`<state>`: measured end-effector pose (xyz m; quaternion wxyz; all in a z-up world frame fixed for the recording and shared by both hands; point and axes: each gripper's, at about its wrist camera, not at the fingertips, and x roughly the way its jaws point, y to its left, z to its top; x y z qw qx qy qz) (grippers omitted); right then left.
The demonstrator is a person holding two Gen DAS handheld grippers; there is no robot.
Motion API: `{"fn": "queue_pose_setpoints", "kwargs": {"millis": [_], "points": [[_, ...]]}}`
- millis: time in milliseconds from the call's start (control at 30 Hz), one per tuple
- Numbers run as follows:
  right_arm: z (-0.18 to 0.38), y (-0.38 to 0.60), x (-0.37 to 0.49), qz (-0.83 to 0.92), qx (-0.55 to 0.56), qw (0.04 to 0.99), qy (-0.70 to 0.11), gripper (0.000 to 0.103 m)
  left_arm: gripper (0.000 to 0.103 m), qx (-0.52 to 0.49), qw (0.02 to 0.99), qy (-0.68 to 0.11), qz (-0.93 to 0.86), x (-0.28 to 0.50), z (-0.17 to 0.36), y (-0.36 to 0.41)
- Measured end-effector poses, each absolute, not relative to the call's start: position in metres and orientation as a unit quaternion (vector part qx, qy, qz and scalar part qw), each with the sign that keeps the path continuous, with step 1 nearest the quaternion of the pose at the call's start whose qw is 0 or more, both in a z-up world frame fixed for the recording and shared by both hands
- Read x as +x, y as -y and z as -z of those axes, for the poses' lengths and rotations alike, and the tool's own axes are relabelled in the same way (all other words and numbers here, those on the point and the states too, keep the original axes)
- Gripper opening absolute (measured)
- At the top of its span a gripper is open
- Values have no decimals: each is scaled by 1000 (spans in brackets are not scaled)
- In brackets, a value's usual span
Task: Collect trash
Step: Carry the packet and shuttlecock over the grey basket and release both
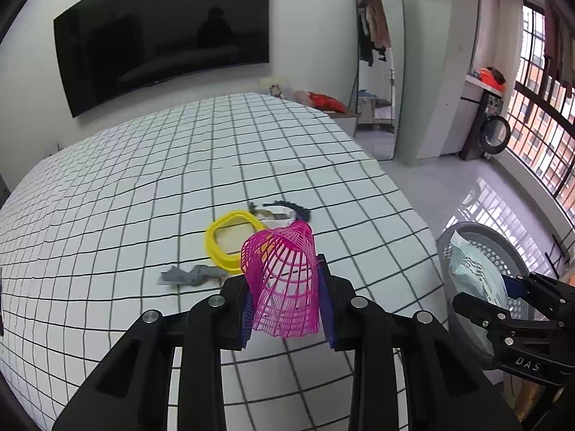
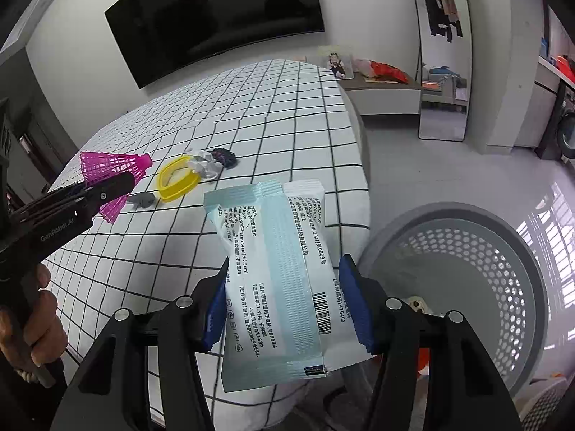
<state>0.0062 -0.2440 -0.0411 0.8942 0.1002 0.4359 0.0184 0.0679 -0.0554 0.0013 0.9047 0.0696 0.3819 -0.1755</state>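
Left gripper (image 1: pixel 285 301) is clamped on a pink plastic-mesh shuttlecock (image 1: pixel 284 280), blue pads squeezing its skirt from both sides, cork end pointing away from the camera. Right gripper (image 2: pixel 284 305) is closed approx. halfway on a pale blue-and-white printed foil packet (image 2: pixel 273 280), pads pressing its two long edges; the packet stands upright between them.

Both items are lifted off the bed w/ the black-grid white sheet (image 1: pixel 143 179). The packet hangs past the bed's right edge, near the round grey perforated laundry-style basket (image 2: pixel 463 262) on the floor, not yet over its opening.

Left on the sheet, near the right edge: a yellow plastic rounded-square frame (image 1: pixel 224 237), a grey crumpled scrap (image 1: pixel 187 274) just beside it, a black toothed bit (image 1: pixel 294 208) and white crumpled stuff, prob. paper, hard to tell.

Step in hand, as I read it: carry to the basket, both hands loaded. Next move calls for getting each gripper over the basket mouth, then opening the jaws so each item drops inside; then back for the frame and scraps.
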Motion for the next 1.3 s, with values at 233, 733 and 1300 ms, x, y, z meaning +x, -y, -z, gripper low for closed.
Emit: {"fn": "queue_pose_setpoints", "kwargs": {"millis": [233, 733, 1300], "points": [[37, 291, -33, 37, 128, 895, -426, 55, 30, 90, 887, -381, 246, 42, 0, 116], [58, 387, -100, 135, 174, 877, -427, 55, 30, 139, 844, -396, 334, 3, 23, 234], [96, 422, -94, 145, 195, 866, -438, 56, 30, 177, 827, -424, 324, -3, 60, 286]]}}
